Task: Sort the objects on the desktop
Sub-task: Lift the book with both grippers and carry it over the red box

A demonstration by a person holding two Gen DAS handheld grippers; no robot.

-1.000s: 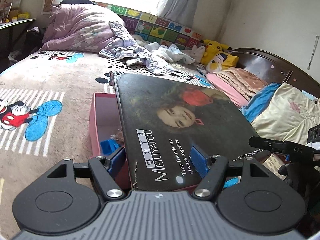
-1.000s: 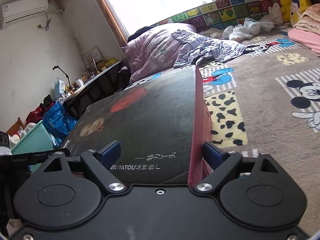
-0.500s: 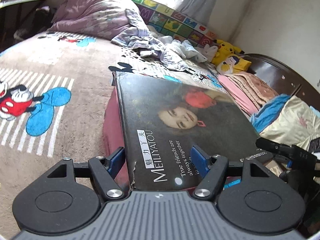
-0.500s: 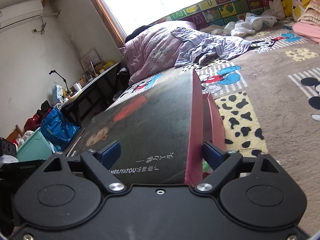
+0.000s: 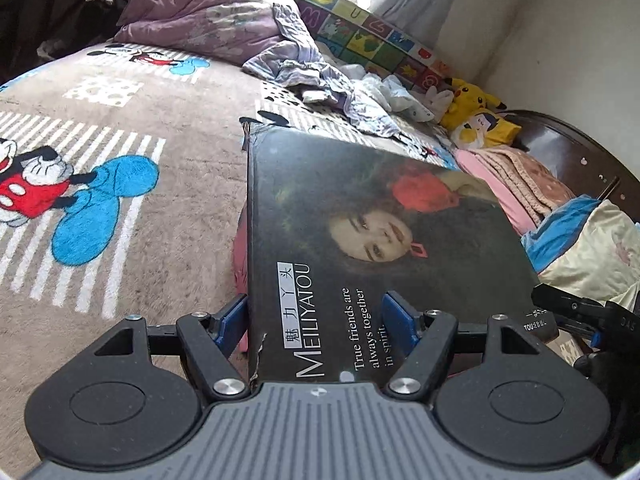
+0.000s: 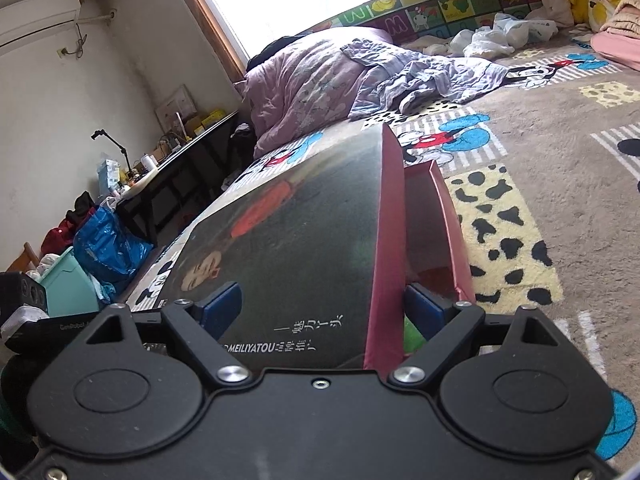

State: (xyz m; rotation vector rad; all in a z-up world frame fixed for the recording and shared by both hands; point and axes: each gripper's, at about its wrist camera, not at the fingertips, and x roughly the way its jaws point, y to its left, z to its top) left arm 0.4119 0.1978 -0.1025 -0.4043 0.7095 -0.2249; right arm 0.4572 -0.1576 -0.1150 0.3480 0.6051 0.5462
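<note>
The lid has sunk over the red box, each hand-held gripper clamping an edge.

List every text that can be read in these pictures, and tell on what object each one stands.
"MEILIYATOU": box lid.
"True friends are always together in spirit": same lid.
"MEILIYATOU", first letters hidden: lid, right wrist view.
Chinese characters beside both: unsure.
Letters "W", "M", "U": foam mat.
Print on other gripper: too blurred.
</note>
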